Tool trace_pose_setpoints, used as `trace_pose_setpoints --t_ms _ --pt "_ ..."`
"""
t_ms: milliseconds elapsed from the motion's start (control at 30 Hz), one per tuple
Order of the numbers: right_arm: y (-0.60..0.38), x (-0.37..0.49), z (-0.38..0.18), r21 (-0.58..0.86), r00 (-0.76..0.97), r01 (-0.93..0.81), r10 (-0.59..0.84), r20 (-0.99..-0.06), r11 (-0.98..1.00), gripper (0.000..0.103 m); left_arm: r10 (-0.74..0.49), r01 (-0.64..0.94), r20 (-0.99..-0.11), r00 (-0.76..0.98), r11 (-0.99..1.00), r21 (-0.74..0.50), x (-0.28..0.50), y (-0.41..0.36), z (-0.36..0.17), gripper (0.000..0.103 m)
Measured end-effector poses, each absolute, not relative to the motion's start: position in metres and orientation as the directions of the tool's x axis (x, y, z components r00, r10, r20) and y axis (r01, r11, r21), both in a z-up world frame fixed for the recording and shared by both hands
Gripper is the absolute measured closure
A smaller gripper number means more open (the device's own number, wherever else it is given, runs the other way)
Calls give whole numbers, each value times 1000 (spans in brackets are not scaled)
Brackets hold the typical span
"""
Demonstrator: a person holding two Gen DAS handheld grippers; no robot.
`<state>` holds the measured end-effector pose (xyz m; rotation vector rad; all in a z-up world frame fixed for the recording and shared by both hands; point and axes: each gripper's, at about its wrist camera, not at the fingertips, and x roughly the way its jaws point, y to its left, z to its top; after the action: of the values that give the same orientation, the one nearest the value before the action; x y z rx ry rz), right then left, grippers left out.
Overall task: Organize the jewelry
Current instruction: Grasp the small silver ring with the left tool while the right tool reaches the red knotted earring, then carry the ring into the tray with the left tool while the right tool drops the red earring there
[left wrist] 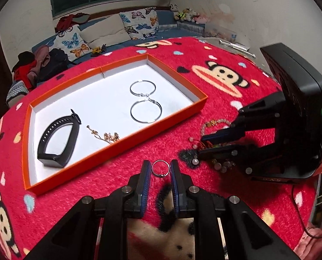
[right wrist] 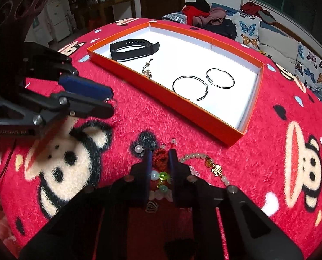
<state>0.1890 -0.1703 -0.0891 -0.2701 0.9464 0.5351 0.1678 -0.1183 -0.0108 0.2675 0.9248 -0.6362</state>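
Note:
An orange tray (left wrist: 117,143) (right wrist: 182,106) with a white floor holds a black wristband (left wrist: 56,138) (right wrist: 132,47), a gold chain (left wrist: 104,135) (right wrist: 147,69) and two silver hoop earrings (left wrist: 145,101) (right wrist: 204,84). My left gripper (left wrist: 160,166) (right wrist: 110,99) is open, its fingertips on either side of a small silver ring (left wrist: 160,169) on the red blanket. My right gripper (right wrist: 159,153) (left wrist: 201,145) is open around a red beaded bracelet (right wrist: 161,162) (left wrist: 206,145). A white bead bracelet with gold charms (right wrist: 204,162) (left wrist: 213,124) lies beside it.
The red monkey-print blanket (left wrist: 204,82) covers the round table. Loose pearl and green beads (right wrist: 161,177) lie between my right fingers. A sofa with butterfly cushions (left wrist: 108,30) stands beyond the table.

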Motion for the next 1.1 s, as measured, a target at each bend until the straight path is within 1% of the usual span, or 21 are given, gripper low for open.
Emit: trace_pose_setpoints --t_ms 200,367,533,667,1100 --pt "-184 189 -68 62 493 -519 358 -793 853 88 -403 602 -785 470 797 -49 177 -114 10 84" --pt "-195 199 -41 88 545 -489 383 -746 868 88 -411 592 -760 503 805 -42 191 -116 29 84" --pt "-202 219 -24 96 590 -458 383 -710 884 88 -406 581 -757 513 813 -43 212 -122 35 84" --pt "-203 236 -27 98 599 -441 373 -708 892 88 -384 571 -774 504 820 -35 231 -128 26 84" --pt "-201 269 -63 120 546 -414 352 -760 902 88 -360 540 -822 441 838 -77 273 -130 -15 84"
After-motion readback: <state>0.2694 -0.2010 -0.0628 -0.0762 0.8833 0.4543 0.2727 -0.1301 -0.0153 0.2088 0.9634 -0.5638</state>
